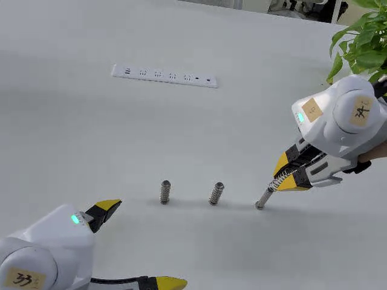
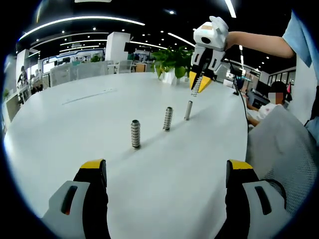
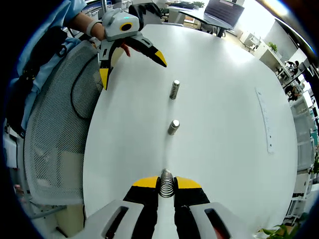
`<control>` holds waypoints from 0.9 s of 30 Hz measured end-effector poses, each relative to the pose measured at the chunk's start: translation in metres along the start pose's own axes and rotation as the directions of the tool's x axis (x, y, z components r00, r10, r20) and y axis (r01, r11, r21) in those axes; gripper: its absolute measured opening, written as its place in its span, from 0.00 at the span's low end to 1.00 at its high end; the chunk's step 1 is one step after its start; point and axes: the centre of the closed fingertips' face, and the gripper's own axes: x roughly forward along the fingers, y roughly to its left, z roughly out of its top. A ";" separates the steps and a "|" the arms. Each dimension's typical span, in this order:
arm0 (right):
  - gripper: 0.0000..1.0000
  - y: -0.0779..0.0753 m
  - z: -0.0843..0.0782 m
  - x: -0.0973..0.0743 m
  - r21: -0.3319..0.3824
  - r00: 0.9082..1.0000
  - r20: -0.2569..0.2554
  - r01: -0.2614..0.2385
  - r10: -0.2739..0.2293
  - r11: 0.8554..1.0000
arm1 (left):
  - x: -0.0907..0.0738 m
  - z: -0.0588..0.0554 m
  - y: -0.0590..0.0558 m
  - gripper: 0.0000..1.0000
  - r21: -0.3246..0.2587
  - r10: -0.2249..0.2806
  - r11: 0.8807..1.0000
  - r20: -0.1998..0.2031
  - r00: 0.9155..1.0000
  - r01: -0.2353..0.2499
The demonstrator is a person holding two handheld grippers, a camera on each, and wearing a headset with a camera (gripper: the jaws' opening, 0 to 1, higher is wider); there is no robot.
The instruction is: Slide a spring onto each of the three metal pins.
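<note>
The right gripper (image 1: 287, 176) is clenched on a spring (image 1: 279, 180). It pinches the upper end between its yellow tips, so the coil hangs down at a slant. The spring's lower end sits just over the top of the bare pin (image 1: 263, 199), and in the left gripper view a slight gap shows between the two. This pin is the right-hand one in a row of three that stands on the white bench (image 1: 72, 133), nearer the person's edge than the far edge. The middle pin (image 1: 216, 193) and the left pin (image 1: 165, 191) each stand with a spring wrapped around them from base to top. The three pins are evenly spaced and none touches another.

The left gripper (image 1: 139, 244) hovers low over the near-left part of the bench. It is released, with its jaws spread wide, and it is well apart from the left pin.

A white power strip (image 1: 164, 75) lies flat toward the far edge, well beyond the row. A leafy green plant (image 1: 361, 42) stands at the far-right corner. A grey mesh chair (image 3: 55, 124) sits just beside the bench's edge in the right gripper view.
</note>
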 end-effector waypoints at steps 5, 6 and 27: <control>0.08 -0.002 -0.004 0.003 -0.004 1.000 -0.015 -0.005 0.005 1.000 | 0.000 -0.001 0.000 0.99 -0.005 0.002 1.000 -0.001 1.000 -0.002; 0.08 -0.001 -0.004 0.003 -0.001 1.000 -0.015 -0.010 0.010 1.000 | 0.000 -0.001 0.000 0.99 -0.006 0.002 1.000 -0.002 1.000 -0.002; 0.08 0.002 -0.009 0.016 -0.011 0.998 -0.049 -0.051 0.051 0.999 | 0.001 -0.008 -0.002 0.97 -0.028 -0.002 1.000 -0.013 1.000 0.001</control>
